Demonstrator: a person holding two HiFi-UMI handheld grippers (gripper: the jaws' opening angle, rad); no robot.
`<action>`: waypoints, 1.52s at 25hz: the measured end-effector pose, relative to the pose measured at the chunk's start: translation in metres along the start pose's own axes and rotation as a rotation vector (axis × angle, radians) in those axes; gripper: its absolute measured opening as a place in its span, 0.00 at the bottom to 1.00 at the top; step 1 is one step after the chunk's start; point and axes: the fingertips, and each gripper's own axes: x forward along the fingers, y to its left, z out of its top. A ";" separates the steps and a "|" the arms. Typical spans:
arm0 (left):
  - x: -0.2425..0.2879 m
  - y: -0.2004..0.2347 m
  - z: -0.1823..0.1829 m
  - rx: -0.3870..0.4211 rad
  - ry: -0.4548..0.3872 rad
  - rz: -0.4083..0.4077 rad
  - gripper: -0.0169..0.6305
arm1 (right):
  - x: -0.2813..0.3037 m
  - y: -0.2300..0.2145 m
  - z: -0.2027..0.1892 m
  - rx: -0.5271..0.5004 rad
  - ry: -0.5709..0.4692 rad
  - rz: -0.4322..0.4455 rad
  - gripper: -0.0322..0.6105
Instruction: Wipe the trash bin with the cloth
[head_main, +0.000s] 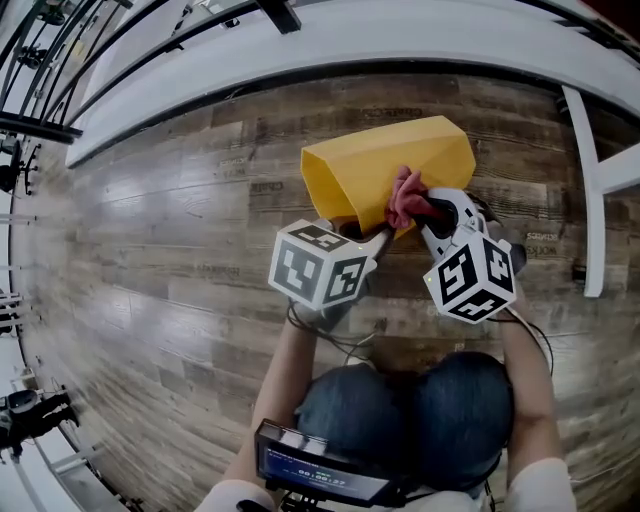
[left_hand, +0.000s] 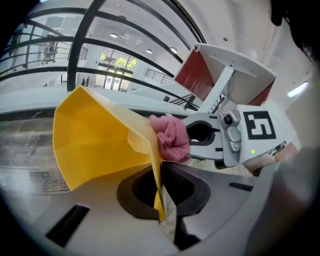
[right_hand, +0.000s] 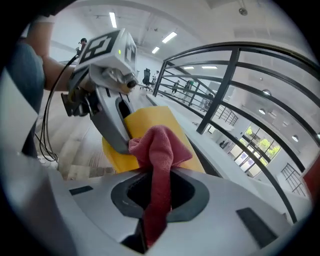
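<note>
Wiping in hand, at the rim of the bin. Clamped in the left hand-held gripper (left_hand: 160, 197): the thin edge of the yellow angular plastic trash bin (left_hand: 95, 145), pads tight on either side of the wall, no gap showing. Held that way tipped over the brown wooden plank floor (head_main: 150, 250), open mouth turned toward the person; impossible to tell whether any corner rests on the boards.

Pinched in the right hand-held gripper (right_hand: 155, 200): the pinkish-red fabric cloth (right_hand: 160, 145), one strip running down between the closed jaws, a bunched wad standing out in front. Wad pressed against the bin's edge just beside the left jaws, seen from the head view as cloth (head_main: 405, 200) touching bin (head_main: 385, 165) between the two tools.

Judged early in the job: only this one stretch of rim under the cloth, the broad outer faces and the inside seemingly not yet covered.

Next, probably: drag the wad along the rim and down a face, away from the left jaws to avoid snagging. Hold the left grip firm against the push, since a light, thin-walled bin will likely flex or swing. Re-grip elsewhere to reach the patch hidden under the left pads.
</note>
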 end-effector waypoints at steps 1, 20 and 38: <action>-0.001 0.001 -0.001 -0.013 -0.007 -0.004 0.05 | 0.003 -0.002 -0.010 0.011 0.028 -0.009 0.12; -0.003 0.005 -0.007 -0.063 -0.027 -0.023 0.05 | 0.026 -0.063 -0.133 0.180 0.351 -0.217 0.12; -0.008 0.018 -0.007 -0.164 -0.089 -0.018 0.05 | 0.005 0.037 0.005 -0.107 -0.109 0.115 0.12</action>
